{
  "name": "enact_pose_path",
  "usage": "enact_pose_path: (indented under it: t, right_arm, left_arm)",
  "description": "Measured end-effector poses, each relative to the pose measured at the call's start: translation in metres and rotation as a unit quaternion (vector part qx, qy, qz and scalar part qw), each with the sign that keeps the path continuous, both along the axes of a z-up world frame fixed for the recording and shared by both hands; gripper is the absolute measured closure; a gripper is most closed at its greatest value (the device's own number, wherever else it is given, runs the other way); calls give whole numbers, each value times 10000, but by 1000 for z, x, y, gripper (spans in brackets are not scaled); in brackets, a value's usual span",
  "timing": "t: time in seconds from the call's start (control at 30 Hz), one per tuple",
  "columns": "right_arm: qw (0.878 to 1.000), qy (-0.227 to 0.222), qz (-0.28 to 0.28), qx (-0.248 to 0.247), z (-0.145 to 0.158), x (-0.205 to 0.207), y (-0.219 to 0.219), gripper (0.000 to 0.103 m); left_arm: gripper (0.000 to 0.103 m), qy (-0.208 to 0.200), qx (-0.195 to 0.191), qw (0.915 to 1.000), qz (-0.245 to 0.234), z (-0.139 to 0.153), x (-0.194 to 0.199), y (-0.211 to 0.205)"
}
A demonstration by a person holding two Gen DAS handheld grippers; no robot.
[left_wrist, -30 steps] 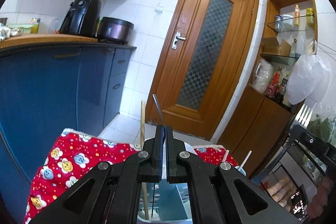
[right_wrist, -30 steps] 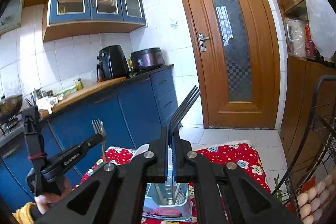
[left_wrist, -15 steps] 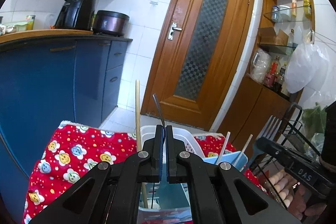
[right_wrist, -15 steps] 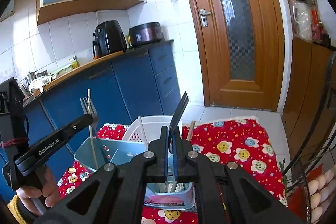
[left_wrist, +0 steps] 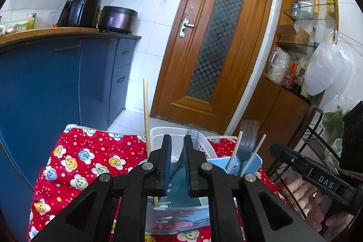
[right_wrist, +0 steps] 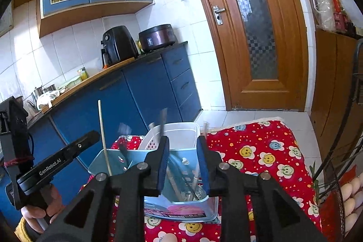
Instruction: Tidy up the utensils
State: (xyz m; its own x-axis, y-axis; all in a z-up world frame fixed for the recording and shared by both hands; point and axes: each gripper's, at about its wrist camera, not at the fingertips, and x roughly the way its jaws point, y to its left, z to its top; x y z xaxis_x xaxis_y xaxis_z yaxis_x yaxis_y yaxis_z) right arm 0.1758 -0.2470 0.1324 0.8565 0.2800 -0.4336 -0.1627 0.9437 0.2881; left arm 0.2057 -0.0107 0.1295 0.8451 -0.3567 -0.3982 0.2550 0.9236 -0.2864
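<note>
My left gripper [left_wrist: 176, 151] hovers over a light blue utensil holder [left_wrist: 236, 162], its jaws opening with nothing between them. My right gripper [right_wrist: 182, 151] is above the same holder [right_wrist: 109, 158], its jaws also opening. A blurred fork [right_wrist: 163, 121] is slipping down beside its left pad, free of the pads. A second blurred fork head [right_wrist: 124, 128] drops near the left gripper [right_wrist: 90, 135]. In the left wrist view the falling fork [left_wrist: 248, 135] blurs above the holder, near the right gripper [left_wrist: 275, 147]. Chopsticks [right_wrist: 103, 135] stand in the holder.
A white perforated basket [right_wrist: 181, 130] stands behind the holder on a red flowered cloth [right_wrist: 261, 151]. Blue cabinets [right_wrist: 147, 92] run along the left and a wooden door [right_wrist: 256, 26] is ahead. A wire rack with eggs [right_wrist: 349, 196] stands at the right.
Both grippers were shut on upright forks. Now their jaws have parted and the forks are dropping toward the holder. Both views have tilted lower over the holder.
</note>
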Motion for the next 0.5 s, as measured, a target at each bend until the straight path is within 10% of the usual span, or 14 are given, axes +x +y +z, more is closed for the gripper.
enact_pose_path:
  t: [0.5]
  right_arm:
    - [9995,197,-91,222,-23,-27,-17,72]
  left_arm:
    - [74,-42,22,9997,248,9,8,25]
